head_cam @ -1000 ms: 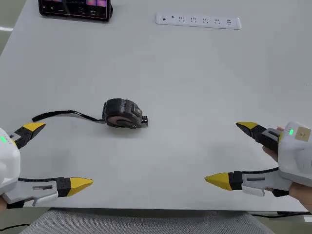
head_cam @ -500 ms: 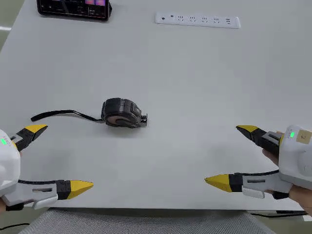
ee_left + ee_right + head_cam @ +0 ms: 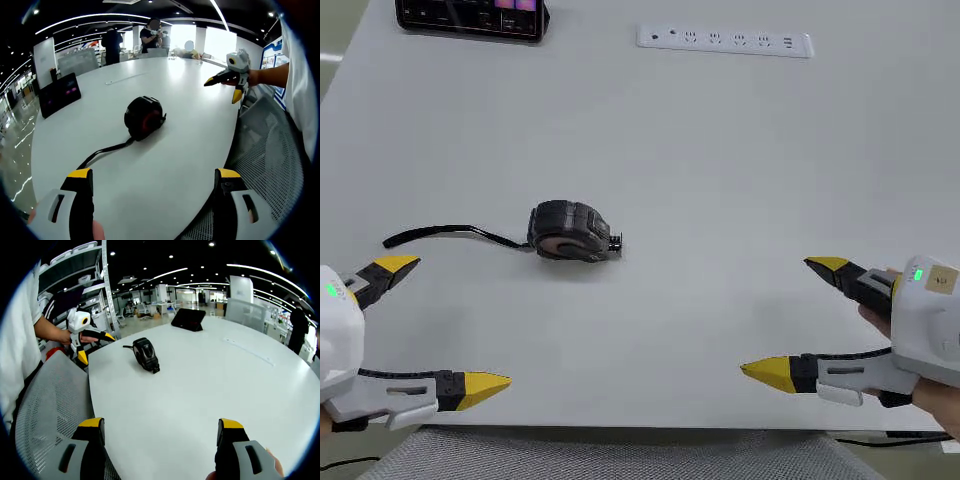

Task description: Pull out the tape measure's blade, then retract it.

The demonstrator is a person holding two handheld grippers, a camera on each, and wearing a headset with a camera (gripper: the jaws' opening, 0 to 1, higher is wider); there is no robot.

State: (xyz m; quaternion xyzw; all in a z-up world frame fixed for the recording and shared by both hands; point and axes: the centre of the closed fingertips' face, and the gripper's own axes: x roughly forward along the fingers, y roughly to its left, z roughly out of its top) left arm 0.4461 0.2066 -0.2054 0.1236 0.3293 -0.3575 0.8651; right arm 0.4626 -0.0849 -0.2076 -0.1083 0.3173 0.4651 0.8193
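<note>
- I see the tape measure (image 3: 570,232) black, with a reddish side face and a black strap (image 3: 430,234).
- My left tool (image 3: 457,322) and right tool (image 3: 778,316): white bodies, black jaws, yellow tips.
- The surface (image 3: 720,180) reads pale grey; the power strip (image 3: 725,41) is white.

Tablet (image 3: 470,18) is cut off by the top edge in head view; screen content is too small to be read. Left tool (image 3: 457,321) body is cropped at left & btm edges, right tool (image 3: 777,316) body at right edge. Tape measure (image 3: 570,232) label & blade tip are too small to be made out; its underside is hidden against the counter (image 3: 720,180). Power strip (image 3: 725,42) socket detail can't be resolved.
</note>
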